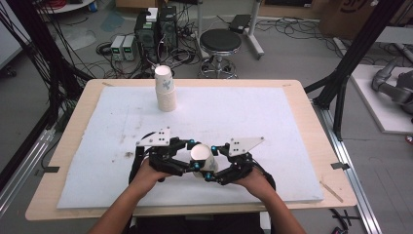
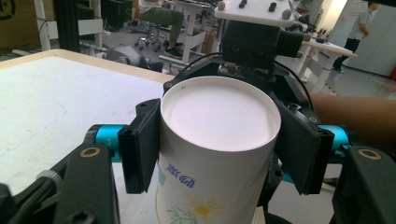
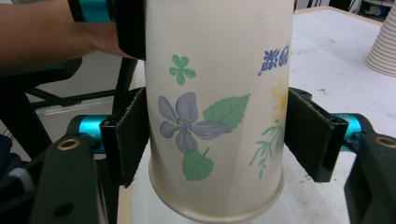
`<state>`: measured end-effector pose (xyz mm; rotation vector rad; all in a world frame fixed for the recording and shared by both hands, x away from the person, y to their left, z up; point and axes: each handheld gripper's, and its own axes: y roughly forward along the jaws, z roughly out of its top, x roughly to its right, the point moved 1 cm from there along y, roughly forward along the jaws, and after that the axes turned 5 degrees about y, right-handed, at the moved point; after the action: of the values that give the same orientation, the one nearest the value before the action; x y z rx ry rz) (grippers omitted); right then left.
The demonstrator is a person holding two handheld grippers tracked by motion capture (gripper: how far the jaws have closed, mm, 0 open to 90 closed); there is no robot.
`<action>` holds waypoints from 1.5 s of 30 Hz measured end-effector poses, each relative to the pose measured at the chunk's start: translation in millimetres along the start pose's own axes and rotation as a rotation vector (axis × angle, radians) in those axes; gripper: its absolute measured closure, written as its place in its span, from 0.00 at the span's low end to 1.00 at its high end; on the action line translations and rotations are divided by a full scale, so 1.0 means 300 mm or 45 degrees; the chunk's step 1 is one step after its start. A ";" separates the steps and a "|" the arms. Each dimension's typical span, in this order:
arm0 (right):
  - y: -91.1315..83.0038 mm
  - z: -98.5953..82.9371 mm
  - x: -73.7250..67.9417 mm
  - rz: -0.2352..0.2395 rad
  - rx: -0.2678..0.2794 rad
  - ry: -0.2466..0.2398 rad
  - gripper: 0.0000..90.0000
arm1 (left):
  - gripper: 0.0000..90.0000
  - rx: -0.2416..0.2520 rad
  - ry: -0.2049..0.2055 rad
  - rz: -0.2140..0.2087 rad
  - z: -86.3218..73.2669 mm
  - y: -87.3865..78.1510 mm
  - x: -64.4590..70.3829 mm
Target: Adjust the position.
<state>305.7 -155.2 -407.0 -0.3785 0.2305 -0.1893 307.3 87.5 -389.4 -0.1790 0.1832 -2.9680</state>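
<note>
A paper cup (image 1: 202, 152) with a flower print is upside down at the front middle of the white mat, its white base facing up. My left gripper (image 1: 195, 157) comes in from the left and my right gripper (image 1: 211, 162) from the right. In the left gripper view the cup (image 2: 219, 116) sits between the two pads, and my left gripper (image 2: 219, 149) is shut on it near the base. In the right gripper view my right gripper (image 3: 217, 140) is shut on the cup (image 3: 210, 93) lower down, near its rim. Whether the rim touches the mat cannot be told.
A stack of upside-down paper cups (image 1: 165, 92) stands at the back of the mat (image 1: 272, 112), left of centre, and shows far off at the stack (image 3: 385, 46) in the right gripper view. The wooden table edge (image 1: 73, 126) frames the mat. A stool (image 1: 220, 41) and cables lie beyond.
</note>
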 end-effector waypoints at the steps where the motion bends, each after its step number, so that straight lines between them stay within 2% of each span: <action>1: 0.000 0.000 0.000 -0.001 -0.002 0.000 0.33 | 0.40 -0.004 0.002 0.001 0.000 0.000 0.000; 6: 0.000 -0.001 0.002 -0.001 -0.024 -0.007 0.36 | 0.38 -0.027 0.015 0.023 0.000 0.001 0.004; 7: -0.001 -0.001 0.002 -0.003 -0.035 -0.007 0.36 | 0.34 -0.038 0.016 0.041 0.002 0.000 0.004; 9: -0.003 -0.001 0.005 -0.008 -0.047 -0.014 0.37 | 0.19 -0.064 -0.015 0.062 0.006 -0.002 0.000; 10: -0.005 -0.001 0.006 -0.014 -0.054 -0.016 0.37 | 0.17 -0.077 -0.017 0.064 0.008 -0.007 -0.001; 11: -0.006 -0.001 0.009 -0.021 -0.065 -0.022 0.37 | 0.17 -0.104 -0.020 0.081 0.013 -0.014 -0.003; 14: -0.010 -0.002 0.016 -0.035 -0.097 -0.026 0.37 | 0.17 -0.145 -0.010 0.084 0.020 -0.023 -0.006; 20: -0.004 -0.004 0.021 -0.040 -0.164 -0.033 0.37 | 0.17 -0.240 0.032 0.053 0.050 -0.040 -0.009; 24: 0.007 0.011 0.017 -0.061 -0.278 -0.106 0.37 | 0.17 -0.310 0.050 0.048 0.063 -0.041 -0.008; 35: 0.027 0.082 0.004 -0.096 -0.476 -0.236 0.37 | 0.17 -0.465 0.086 0.030 0.070 -0.023 -0.012; 45: 0.053 0.113 -0.009 -0.087 -0.617 -0.281 0.37 | 0.19 -0.551 0.092 0.005 0.068 0.004 -0.017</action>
<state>314.1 -128.5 -381.8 -0.8836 0.0421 -0.1562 315.0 84.8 -370.1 -0.1214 0.8321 -2.8893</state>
